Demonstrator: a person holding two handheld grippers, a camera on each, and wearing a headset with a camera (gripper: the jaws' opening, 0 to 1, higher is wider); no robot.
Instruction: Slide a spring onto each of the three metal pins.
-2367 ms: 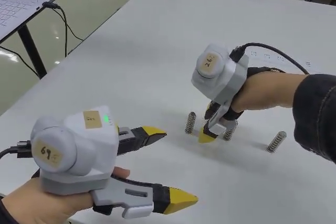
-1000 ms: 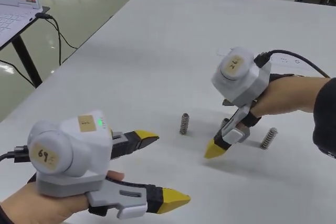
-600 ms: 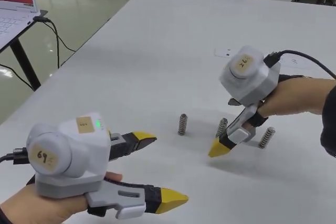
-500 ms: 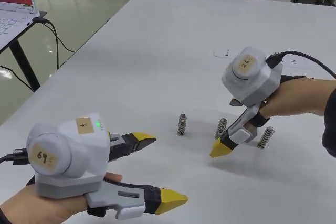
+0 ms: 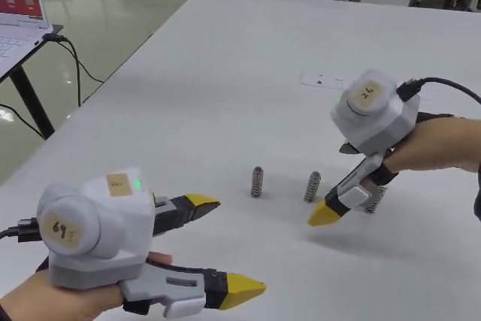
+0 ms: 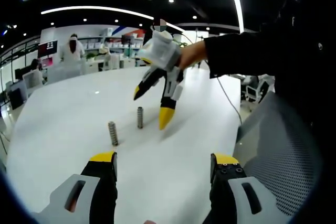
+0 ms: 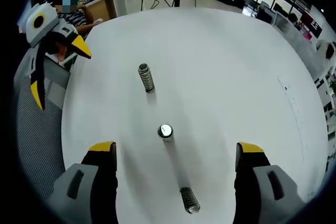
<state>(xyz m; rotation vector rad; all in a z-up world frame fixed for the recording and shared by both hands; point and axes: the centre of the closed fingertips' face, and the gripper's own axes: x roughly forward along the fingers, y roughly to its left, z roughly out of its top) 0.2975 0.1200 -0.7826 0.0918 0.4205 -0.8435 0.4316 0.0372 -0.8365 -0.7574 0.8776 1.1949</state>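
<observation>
Left gripper: [image 5: 224,244] rounded white plastic housing, black jaws ending in pointed yellow tips. The jaws are spread wide and empty. It is held low at the near side of the table, well apart from the springs.
Right gripper: [image 6: 152,106] same build. Its jaws are also spread and pinch nothing. The tips point down at the tabletop and hover over the row of springs.
Springs: three small grey wire coils stand in a line on the table. The left spring [image 5: 257,182] and middle spring [image 5: 312,186] are upright and apart from each other. The right spring [image 7: 189,200] sits lowest in the right gripper view, between that gripper's own jaws.
Pin top: [image 7: 165,130] a bright round metal face shows at the top of the middle spring. Below it, the coils cover whatever is inside.
In the way: in the head view the right gripper's jaw partly hides the right spring.
Table: [image 5: 225,73] smooth, matte, white.
Power strip: [image 5: 329,80] flat and white, farther back on the table.
Hand: [image 5: 436,144] wrapped round the right gripper, with a thin black cable [image 5: 447,86] leading off it.
Laptop: [image 5: 11,5] on a side stand left of the table.
Chair: [image 6: 286,145] grey mesh back, seen in the left gripper view.
</observation>
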